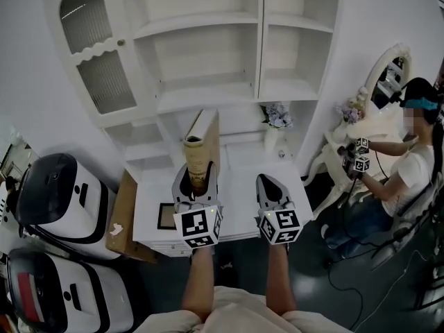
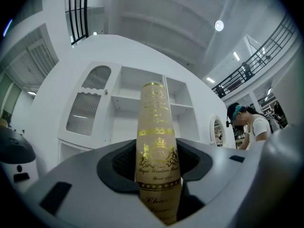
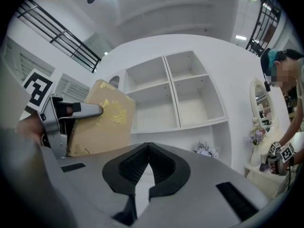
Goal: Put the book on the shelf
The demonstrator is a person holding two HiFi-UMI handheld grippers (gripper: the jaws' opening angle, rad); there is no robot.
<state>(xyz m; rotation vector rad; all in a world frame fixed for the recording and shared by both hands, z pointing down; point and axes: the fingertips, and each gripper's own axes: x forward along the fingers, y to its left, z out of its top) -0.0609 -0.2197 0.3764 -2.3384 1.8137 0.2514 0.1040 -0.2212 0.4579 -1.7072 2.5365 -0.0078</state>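
Observation:
A tan book with gold print (image 1: 202, 139) stands upright between the jaws of my left gripper (image 1: 196, 171), which is shut on it, above the white table. In the left gripper view the book's spine (image 2: 156, 137) rises between the pads, with the white shelf unit (image 2: 142, 96) behind it. My right gripper (image 1: 272, 186) hovers beside it to the right, shut with nothing held; its pads meet at the tips (image 3: 148, 148). The right gripper view shows the book (image 3: 104, 122) at the left and the bare shelf compartments (image 3: 175, 94) ahead. The shelf unit (image 1: 229, 54) stands behind the table.
A small dark picture frame (image 1: 168, 216) lies on the white table (image 1: 239, 207). A vase of flowers (image 1: 276, 120) stands at its back right. A seated person (image 1: 409, 165) with grippers is at the right by a vanity mirror (image 1: 388, 75). White machines (image 1: 62, 193) and cardboard (image 1: 123, 210) stand at the left.

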